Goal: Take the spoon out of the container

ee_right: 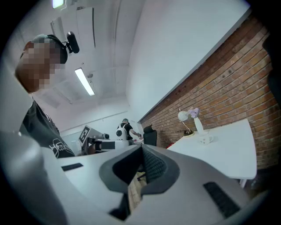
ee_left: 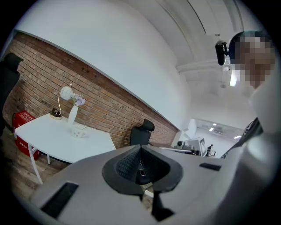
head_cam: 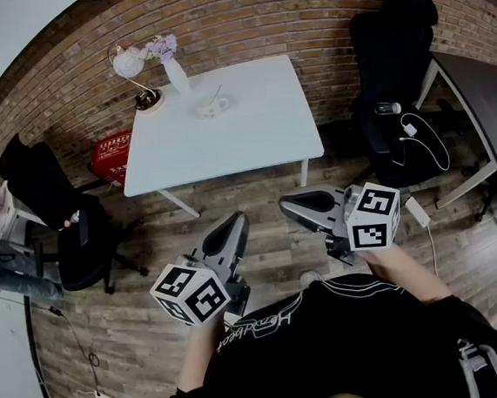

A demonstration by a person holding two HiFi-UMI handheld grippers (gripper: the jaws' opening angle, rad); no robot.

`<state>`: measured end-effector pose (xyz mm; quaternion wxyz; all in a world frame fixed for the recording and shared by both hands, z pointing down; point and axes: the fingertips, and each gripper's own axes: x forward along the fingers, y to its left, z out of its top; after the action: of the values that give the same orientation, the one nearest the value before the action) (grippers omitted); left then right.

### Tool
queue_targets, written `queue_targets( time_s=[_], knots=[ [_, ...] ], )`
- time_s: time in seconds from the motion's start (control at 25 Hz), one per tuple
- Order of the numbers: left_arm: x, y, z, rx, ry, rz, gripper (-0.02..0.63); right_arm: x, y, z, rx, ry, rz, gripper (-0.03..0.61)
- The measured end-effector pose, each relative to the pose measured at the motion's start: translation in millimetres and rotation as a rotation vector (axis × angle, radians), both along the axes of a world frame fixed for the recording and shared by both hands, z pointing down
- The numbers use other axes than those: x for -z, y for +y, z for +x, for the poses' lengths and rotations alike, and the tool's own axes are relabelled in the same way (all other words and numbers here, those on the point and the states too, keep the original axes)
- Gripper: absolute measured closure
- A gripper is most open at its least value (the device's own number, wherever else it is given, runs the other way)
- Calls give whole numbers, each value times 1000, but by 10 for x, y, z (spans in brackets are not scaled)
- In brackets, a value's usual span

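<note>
A white cup [head_cam: 211, 109] stands near the far edge of the white table [head_cam: 242, 133], and a spoon [head_cam: 217, 94] leans out of it. The cup also shows small in the left gripper view [ee_left: 78, 132] and in the right gripper view [ee_right: 204, 139]. Both grippers are held low by the person's body, well short of the table. The left gripper [head_cam: 235, 224] points toward the table with its jaws together and nothing between them [ee_left: 140, 150]. The right gripper [head_cam: 293, 205] points left, its jaws also shut and empty [ee_right: 141, 151].
A white vase with flowers [head_cam: 172, 70] and a small desk lamp [head_cam: 134, 72] stand behind the cup. Black office chairs sit at the left [head_cam: 57, 212] and right [head_cam: 390, 75]. A red box [head_cam: 111, 154] lies on the wooden floor. A dark desk [head_cam: 484, 101] stands at the right.
</note>
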<state>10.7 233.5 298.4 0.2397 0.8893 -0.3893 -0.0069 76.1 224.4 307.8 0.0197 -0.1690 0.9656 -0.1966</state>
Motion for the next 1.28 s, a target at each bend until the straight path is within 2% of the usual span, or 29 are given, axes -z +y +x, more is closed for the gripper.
queue_targets(
  time_s=[0.64,0.84,1.28],
  knots=[
    [-42,-486,134,23,-2,-22,607,-2,-510,113,26,-31,-23,581],
    [-45,-730,225,38,-7,-16,607,-1,-780,194,26,-28,6,581],
    [-102,-1139,370,113,-24,-1,607,-81,-1210,312,106,-39,24,581]
  ],
)
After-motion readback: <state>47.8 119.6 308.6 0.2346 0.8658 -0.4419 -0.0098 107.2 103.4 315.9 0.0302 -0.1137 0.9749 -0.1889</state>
